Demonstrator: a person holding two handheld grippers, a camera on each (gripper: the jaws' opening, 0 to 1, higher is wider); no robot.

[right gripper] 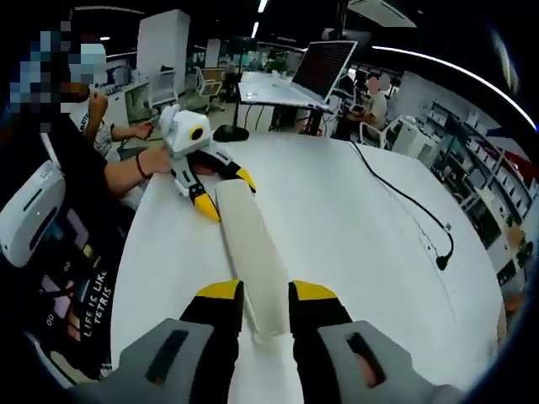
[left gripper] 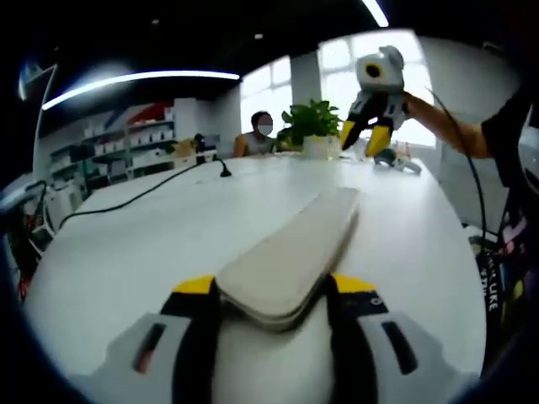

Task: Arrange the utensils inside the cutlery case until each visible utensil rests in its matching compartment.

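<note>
- Left gripper (left gripper: 271, 295) low over the near edge of a white table (left gripper: 126, 244), jaws spread around one end of the case (left gripper: 295, 252); contact with its sides cannot be told.
- Case: long, flat, beige, closed, lying on the table and running from the left gripper toward the far side; in the right gripper view, the same case (right gripper: 248, 252) runs away from the right gripper.
- Right gripper (right gripper: 268, 305) at the opposite end, jaws narrowly spread on either side of the case's corner, just beside its edges; grip cannot be told.
- In the left gripper view, right gripper (left gripper: 367, 135) seen held up by a bare forearm reaching in from the right, yellow tips pointing down, apart.
- In the right gripper view, left gripper (right gripper: 221, 195) seen at the far end of the case, held by a hand (right gripper: 156, 160).
- Black cable (right gripper: 404, 198) snaking across the table, well apart from the case.
- Potted plant (left gripper: 313, 126) at the far edge.
- Wide bare tabletop on both sides of the case.
</note>
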